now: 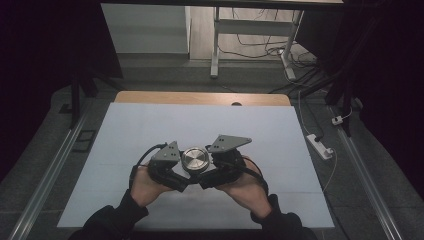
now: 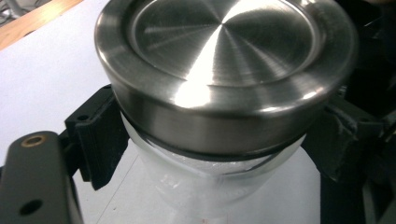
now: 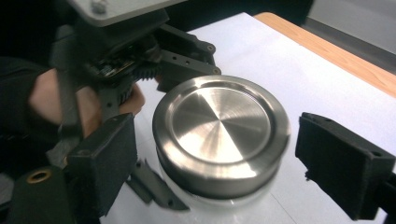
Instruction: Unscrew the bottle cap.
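A glass jar (image 2: pixel 205 186) with a brushed steel lid (image 1: pixel 194 159) stands on the white sheet (image 1: pixel 150 125), near the table's front middle. My left gripper (image 2: pixel 219 154) is shut on the jar's glass body just under the lid (image 2: pixel 224 60), one black jaw on each side. In the high view the left gripper (image 1: pixel 184 179) comes in from the left and the right gripper (image 1: pixel 206 177) from the right. My right gripper (image 3: pixel 224 163) stands open around the lid (image 3: pixel 219 126), with a small gap at each jaw. The left gripper (image 3: pixel 140 56) and the hand holding it show behind the lid.
The white sheet covers most of the table; a strip of bare wood (image 1: pixel 200 98) shows at the far edge. A white power strip (image 1: pixel 320 146) and cables lie on the floor to the right. A desk frame (image 1: pixel 216 45) stands beyond the table.
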Demonstrator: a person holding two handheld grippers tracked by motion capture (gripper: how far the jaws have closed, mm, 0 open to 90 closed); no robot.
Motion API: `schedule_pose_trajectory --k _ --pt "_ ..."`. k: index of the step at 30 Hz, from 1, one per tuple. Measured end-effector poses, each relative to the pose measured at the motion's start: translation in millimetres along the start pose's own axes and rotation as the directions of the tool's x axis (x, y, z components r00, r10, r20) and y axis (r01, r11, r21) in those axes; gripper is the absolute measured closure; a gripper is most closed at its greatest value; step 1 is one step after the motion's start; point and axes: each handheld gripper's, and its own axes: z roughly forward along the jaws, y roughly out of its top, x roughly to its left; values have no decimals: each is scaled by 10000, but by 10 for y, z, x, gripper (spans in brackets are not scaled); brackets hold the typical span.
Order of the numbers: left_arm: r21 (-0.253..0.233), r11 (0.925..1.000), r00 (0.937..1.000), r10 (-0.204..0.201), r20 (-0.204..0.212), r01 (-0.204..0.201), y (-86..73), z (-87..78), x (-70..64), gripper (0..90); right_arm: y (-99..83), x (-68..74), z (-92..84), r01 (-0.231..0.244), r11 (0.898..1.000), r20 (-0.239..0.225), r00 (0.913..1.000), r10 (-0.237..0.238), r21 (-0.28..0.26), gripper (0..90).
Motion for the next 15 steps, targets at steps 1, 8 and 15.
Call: schedule_pose_trajectory --k 1,8,15 --pt "-11 10000 10000 42 11 -42 6 -1 -11 161 -6 12 23 11 10000 138 9999 -12 35 163" --pt "-145 9986 9944 520 924 -509 2 -38 15 161 -39 -66 22 1194 9923 -883 9886 -1220 -345 198" --pt "-604 9921 9659 1212 2289 -1102 -8 -43 -1 162 -109 -291 -49 2105 9683 -3555 9019 -2454 -1343 185"
